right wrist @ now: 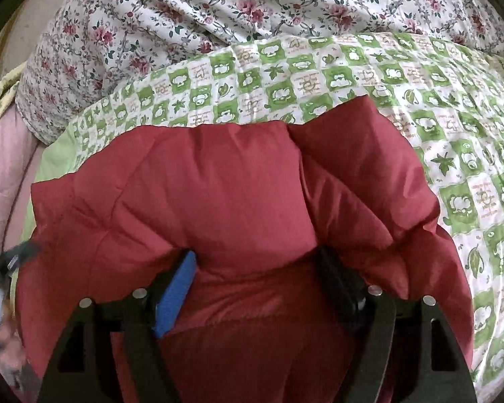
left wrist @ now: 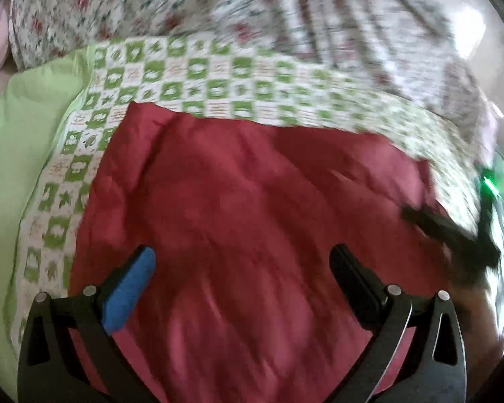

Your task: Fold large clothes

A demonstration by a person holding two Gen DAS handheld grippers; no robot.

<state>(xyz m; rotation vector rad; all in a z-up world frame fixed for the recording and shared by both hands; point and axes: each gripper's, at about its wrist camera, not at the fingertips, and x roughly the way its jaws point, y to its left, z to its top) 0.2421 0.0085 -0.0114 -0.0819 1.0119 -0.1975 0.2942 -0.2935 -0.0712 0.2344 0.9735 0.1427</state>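
I see a red padded garment [right wrist: 238, 181] spread on a green-and-white checked quilt [right wrist: 453, 107], with a floral sheet [right wrist: 218, 6] across the top of the frame. In the right wrist view my right gripper [right wrist: 258, 262] has its jaws spread wide, a puffy fold of the garment bulging between them, the fingers pressed against its sides. In the blurred left wrist view my left gripper [left wrist: 242, 258] is spread apart above the garment [left wrist: 252, 201], holding nothing; the cloth fills the frame's centre
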